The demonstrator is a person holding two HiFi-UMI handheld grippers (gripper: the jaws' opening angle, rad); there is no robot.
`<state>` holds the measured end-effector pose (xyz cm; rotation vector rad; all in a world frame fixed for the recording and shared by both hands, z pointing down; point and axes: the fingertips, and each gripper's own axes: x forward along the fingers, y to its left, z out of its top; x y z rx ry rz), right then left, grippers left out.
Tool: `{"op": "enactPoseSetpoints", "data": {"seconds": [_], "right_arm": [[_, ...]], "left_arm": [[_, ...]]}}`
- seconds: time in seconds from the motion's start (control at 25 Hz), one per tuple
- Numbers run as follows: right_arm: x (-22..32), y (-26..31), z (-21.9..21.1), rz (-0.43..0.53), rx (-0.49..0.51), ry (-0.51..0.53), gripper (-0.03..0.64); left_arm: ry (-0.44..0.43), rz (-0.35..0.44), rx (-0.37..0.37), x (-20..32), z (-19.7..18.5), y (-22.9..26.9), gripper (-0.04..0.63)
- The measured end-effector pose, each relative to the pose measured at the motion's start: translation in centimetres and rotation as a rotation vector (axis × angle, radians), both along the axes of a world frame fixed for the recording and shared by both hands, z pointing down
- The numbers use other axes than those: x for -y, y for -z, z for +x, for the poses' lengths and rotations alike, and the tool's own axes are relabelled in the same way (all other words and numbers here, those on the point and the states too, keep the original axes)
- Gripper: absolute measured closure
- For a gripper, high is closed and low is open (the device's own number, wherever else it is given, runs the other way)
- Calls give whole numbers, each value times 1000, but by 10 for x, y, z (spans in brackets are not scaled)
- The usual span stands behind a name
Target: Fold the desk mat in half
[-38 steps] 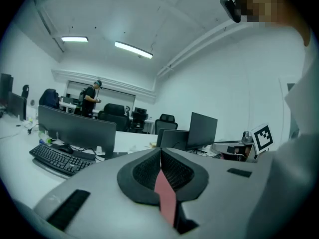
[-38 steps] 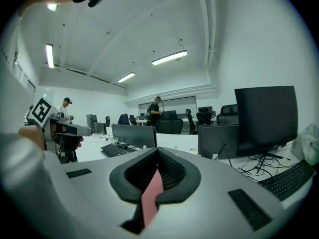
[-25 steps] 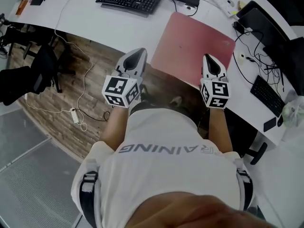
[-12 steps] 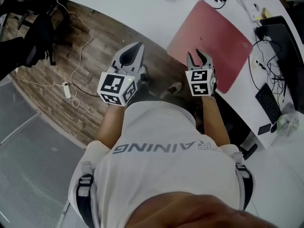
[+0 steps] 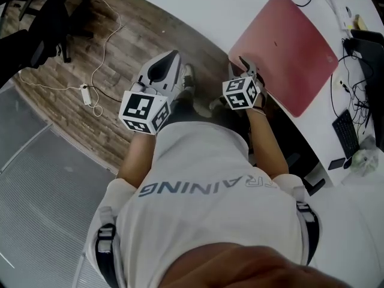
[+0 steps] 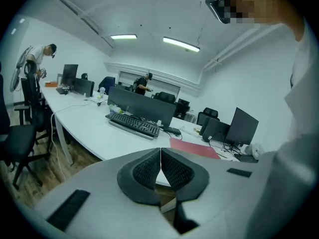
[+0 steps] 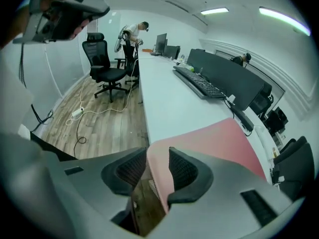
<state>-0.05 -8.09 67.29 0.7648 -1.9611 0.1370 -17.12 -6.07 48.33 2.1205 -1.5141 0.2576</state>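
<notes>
The pink desk mat (image 5: 285,44) lies on the white desk (image 5: 198,11), its near corner reaching the desk's front edge. My right gripper (image 5: 249,68) is at that corner. In the right gripper view its jaws (image 7: 158,154) are opening, with the mat's (image 7: 219,138) corner between them and a gap showing beside the left pad (image 7: 130,171). My left gripper (image 5: 173,57) hangs over the wooden floor, left of the mat and clear of the desk. Its jaws (image 6: 160,152) are shut with nothing between them.
A black keyboard (image 6: 132,125) and monitors (image 6: 142,106) stand further along the desk. Another keyboard (image 5: 348,126) and cables lie right of the mat. A power strip (image 5: 87,95) with its cord lies on the floor. An office chair (image 7: 102,63) stands by the desk.
My right gripper's jaws have gone from shut to open at the mat's near edge. Both grippers have drawn back toward my body, and the head view has swung toward the floor.
</notes>
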Motion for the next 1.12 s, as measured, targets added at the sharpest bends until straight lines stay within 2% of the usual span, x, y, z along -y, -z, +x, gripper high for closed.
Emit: {"op": "enactPoseSetpoints", "data": {"seconds": [0.16,0.32,0.44,0.56,0.64,0.76,0.92,1.12], "right_arm": [[-3,-25,-4,53,-142,70,457],[-4,-42,-6,79,-191,70,458],[0,-41,-5,128,-219,65,499],[-2,-34,-8,135,-184,51,522],[-2,-23,-8,158,-163,37,571],[2,-6,-6,182,-137,3,580],[10,17,0,169,-73,-86,581],[24,50,19,203,-7,-239,581]], "left_arm": [[17,-25,2,-1,-16,-11,563],[34,-50,-4,-4,-27,-21,565],[31,-55,-21,-4,-29,-22,563],[19,-57,-28,-3,-28,-21,563],[1,-50,-37,0,-24,-19,565],[-40,-37,-50,7,-18,-15,563],[-103,-8,-65,20,-14,-6,564],[-195,47,-83,39,-7,13,563]]}}
